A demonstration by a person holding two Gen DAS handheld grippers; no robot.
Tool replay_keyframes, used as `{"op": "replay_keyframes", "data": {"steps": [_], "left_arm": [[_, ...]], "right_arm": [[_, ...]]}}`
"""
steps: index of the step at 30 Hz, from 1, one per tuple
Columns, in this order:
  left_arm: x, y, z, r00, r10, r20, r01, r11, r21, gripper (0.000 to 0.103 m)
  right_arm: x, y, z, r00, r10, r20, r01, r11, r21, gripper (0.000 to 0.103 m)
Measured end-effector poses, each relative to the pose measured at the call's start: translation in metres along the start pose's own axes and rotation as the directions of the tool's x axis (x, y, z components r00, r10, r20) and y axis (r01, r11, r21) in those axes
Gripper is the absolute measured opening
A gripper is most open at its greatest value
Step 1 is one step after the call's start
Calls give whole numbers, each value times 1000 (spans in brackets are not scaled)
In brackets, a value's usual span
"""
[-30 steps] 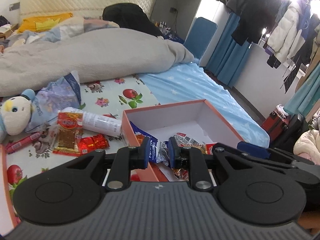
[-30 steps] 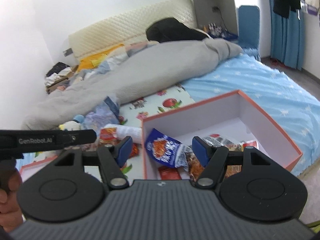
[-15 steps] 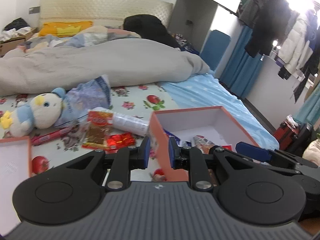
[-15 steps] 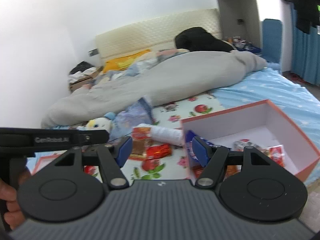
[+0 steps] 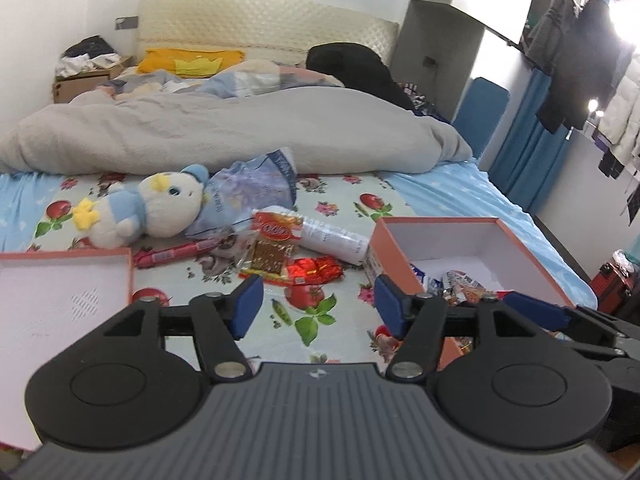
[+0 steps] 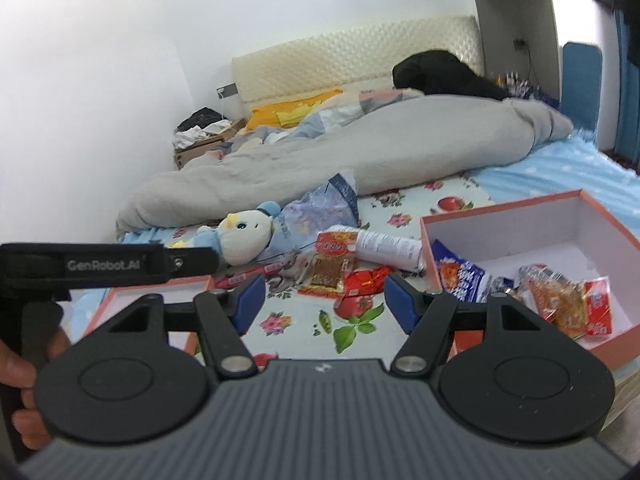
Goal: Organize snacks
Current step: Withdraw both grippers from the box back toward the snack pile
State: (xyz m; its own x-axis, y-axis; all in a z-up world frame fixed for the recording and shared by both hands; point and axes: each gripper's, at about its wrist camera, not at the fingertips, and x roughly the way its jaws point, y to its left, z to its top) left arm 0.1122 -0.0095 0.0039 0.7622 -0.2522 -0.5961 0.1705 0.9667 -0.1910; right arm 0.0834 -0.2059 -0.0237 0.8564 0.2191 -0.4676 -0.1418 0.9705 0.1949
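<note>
**Snacks half sorted, several left on the bed**

Snacks (image 6: 560,292) already lie in the orange box (image 6: 532,206): a blue packet and some red ones. Left beside it on the floral sheet (image 5: 224,292) are a brown-filled packet (image 5: 268,254), a red wrapper (image 5: 316,270), a white tube (image 5: 334,238) and a sausage stick (image 5: 176,252). Left gripper (image 5: 316,308) and right gripper (image 6: 324,302) both hover spread apart, empty.

1. The black left gripper with blue pads (image 5: 316,306) fills the lower frame, jaws spread wide, nothing between them.
2. The black right gripper with blue pads (image 6: 325,304) sits likewise, jaws wide apart and empty.
3. The person's left hand (image 6: 18,380) grips a handle at the lower left edge of the right wrist view.
</note>
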Motion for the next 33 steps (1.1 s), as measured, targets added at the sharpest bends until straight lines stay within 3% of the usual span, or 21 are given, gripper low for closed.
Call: {"op": "replay_keyframes", "data": {"steps": [6, 20, 33], "left_arm": [[-6, 9, -23, 999, 47, 19, -47, 999, -13, 95], [-2, 35, -72, 996, 93, -6, -93, 995, -38, 96], [50, 63, -68, 991, 123, -53, -126, 991, -51, 96]], "right_arm": [[1, 0, -14, 1000, 29, -9, -29, 999, 23, 68], [17, 10, -50, 994, 48, -97, -46, 999, 19, 68], [52, 1, -58, 981, 32, -194, -26, 999, 34, 68]]}}
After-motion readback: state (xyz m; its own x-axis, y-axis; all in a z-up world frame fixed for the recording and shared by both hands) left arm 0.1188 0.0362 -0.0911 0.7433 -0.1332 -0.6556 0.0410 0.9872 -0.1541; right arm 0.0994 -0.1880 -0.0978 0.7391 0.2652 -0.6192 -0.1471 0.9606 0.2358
